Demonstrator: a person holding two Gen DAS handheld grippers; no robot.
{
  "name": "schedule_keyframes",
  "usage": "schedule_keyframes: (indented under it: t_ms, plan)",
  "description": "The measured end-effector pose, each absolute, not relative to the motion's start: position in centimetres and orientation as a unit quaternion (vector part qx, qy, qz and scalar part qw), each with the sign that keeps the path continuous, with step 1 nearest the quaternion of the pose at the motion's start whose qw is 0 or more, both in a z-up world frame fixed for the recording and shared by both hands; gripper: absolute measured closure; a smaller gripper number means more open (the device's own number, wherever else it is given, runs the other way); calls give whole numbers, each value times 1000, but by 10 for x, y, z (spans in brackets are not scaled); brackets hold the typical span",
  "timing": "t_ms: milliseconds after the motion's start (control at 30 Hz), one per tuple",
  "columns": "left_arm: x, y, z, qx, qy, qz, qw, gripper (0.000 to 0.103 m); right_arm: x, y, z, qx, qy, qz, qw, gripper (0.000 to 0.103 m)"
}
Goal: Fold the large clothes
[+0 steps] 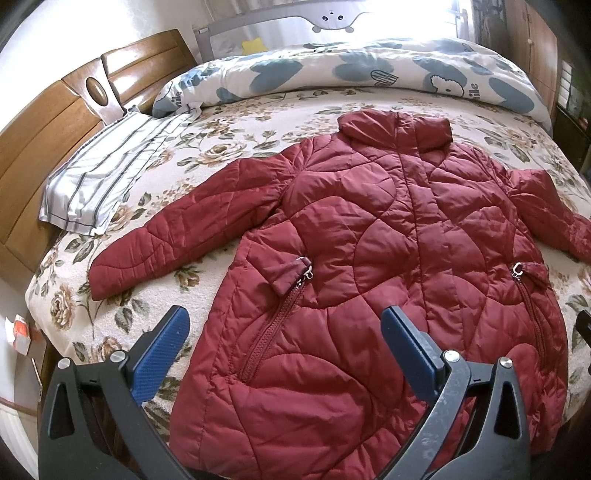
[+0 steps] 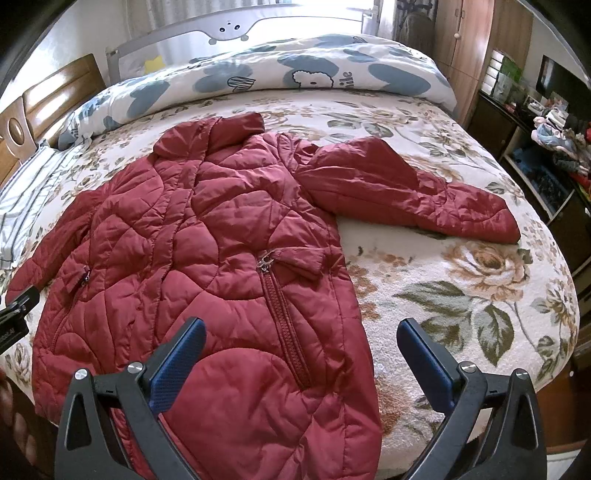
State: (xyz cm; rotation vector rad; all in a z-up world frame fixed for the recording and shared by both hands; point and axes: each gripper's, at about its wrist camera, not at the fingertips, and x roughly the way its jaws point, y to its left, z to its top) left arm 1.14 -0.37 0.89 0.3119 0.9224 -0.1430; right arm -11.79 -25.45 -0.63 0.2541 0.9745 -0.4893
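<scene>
A dark red quilted jacket (image 1: 369, 240) lies flat, front up, on the floral bedspread (image 1: 229, 144), collar toward the far side and both sleeves spread out. It also shows in the right wrist view (image 2: 207, 236), with its right sleeve (image 2: 413, 192) stretched across the bed. My left gripper (image 1: 284, 332) is open and empty, hovering above the jacket's lower left hem. My right gripper (image 2: 301, 343) is open and empty above the lower right hem.
A rolled blue-and-white duvet (image 1: 369, 70) lies along the far side. A striped pillow (image 1: 107, 173) sits by the wooden headboard (image 1: 55, 125) at left. A cluttered shelf unit (image 2: 546, 147) stands to the right of the bed. A grey bed rail (image 2: 229, 33) stands behind the duvet.
</scene>
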Motion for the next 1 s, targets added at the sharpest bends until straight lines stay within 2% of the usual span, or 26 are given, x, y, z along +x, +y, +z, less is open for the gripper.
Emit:
schedule_keyframes:
  t_ms: [1000]
  plan:
    - [11,-13,6,152,442,-75,881,0,-117,-259,-8,124,462,-229,848,0]
